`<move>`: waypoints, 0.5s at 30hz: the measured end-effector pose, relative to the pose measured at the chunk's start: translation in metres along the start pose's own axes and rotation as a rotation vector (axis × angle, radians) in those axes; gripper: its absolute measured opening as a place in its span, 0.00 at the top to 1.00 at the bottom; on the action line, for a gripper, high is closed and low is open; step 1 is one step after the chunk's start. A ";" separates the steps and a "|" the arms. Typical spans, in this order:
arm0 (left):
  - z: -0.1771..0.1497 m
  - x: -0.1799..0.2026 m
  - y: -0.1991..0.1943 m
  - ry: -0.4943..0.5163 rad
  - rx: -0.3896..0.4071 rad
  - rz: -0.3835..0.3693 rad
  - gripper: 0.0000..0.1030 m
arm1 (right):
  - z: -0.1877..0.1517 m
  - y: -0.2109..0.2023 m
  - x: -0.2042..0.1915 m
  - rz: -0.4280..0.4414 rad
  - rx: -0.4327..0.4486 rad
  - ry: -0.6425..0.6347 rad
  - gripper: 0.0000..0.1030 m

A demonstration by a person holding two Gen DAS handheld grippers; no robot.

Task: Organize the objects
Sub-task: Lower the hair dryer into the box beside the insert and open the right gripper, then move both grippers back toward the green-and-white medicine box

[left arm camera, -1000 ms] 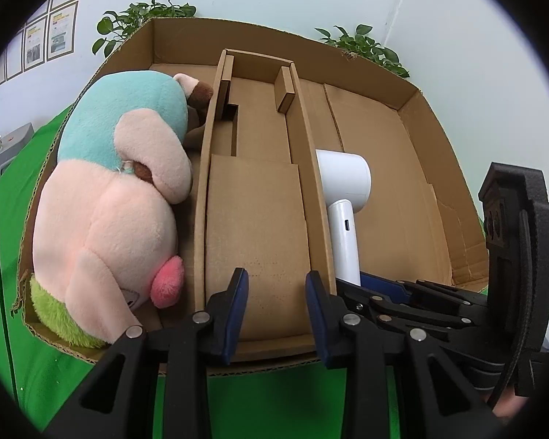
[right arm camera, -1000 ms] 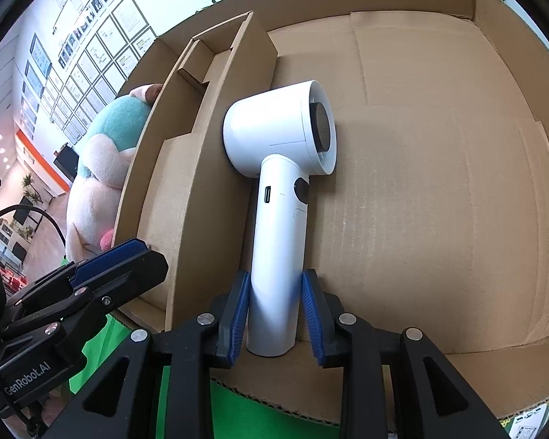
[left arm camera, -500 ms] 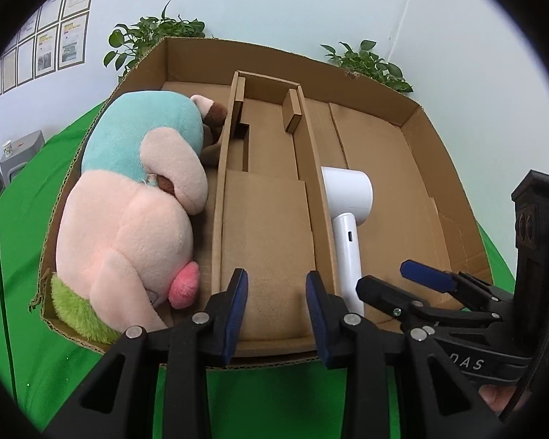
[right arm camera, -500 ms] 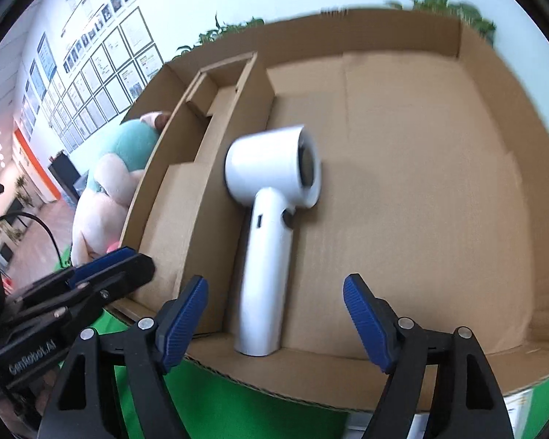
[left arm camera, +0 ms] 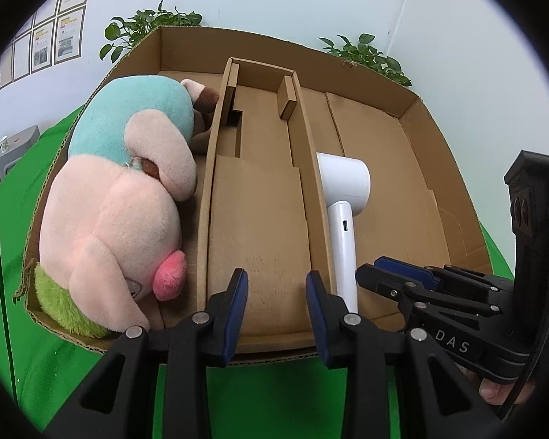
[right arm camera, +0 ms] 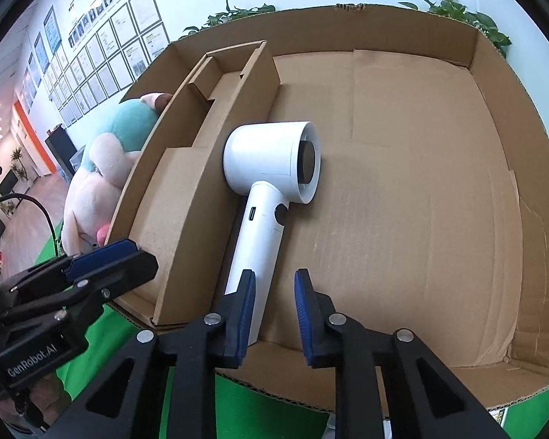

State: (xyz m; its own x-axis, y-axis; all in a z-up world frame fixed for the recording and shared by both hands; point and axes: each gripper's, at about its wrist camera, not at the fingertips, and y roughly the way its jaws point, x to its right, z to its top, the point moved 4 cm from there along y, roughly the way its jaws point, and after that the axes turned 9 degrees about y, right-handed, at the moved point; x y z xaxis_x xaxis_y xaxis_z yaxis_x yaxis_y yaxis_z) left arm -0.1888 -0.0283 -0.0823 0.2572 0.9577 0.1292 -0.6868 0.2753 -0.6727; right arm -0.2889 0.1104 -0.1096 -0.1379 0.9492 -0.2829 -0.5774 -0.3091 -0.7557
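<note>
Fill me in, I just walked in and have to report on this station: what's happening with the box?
A person holds a gripper in each hand over a divided cardboard box. A plush toy lies in its left compartment, and a white hair dryer lies in the wide right one, against the divider. The right gripper has just been closing its fingers with nothing between them; the dryer's handle sits just beside them, ungripped. The left gripper hovers at the near edge, holding nothing.

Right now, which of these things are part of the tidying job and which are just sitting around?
Part of the job:
white hair dryer
plush toy
cardboard box
cardboard divider insert

Just around:
potted plants
framed papers on the wall
green cloth
</note>
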 end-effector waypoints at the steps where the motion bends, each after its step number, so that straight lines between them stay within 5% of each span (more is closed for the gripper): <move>1: 0.000 0.000 0.000 0.001 0.001 0.002 0.69 | 0.000 0.000 0.000 -0.001 0.001 0.002 0.80; 7: 0.002 0.003 -0.010 0.023 0.027 0.014 0.66 | -0.009 -0.021 0.001 -0.008 0.065 0.015 0.75; 8: 0.003 0.005 -0.015 0.040 0.046 0.029 0.64 | -0.012 -0.030 0.002 -0.029 0.090 0.013 0.68; 10: 0.005 0.010 -0.028 0.076 0.098 0.071 0.46 | -0.022 -0.049 0.003 -0.063 0.164 0.003 0.17; 11: 0.006 0.013 -0.035 0.090 0.123 0.091 0.40 | -0.030 -0.062 0.005 -0.075 0.211 -0.007 0.04; 13: 0.006 0.019 -0.048 0.118 0.177 0.140 0.24 | -0.042 -0.080 0.004 -0.111 0.277 -0.034 0.00; 15: 0.004 0.027 -0.062 0.144 0.223 0.183 0.23 | -0.055 -0.098 0.008 -0.145 0.323 -0.041 0.00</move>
State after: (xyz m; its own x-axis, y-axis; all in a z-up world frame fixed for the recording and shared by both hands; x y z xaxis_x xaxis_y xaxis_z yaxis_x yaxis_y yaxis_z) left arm -0.1422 -0.0195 -0.0348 0.1982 0.9756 -0.0940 -0.8584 0.1265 -0.4972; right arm -0.1897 0.1446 -0.0703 -0.0641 0.9854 -0.1578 -0.8169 -0.1427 -0.5589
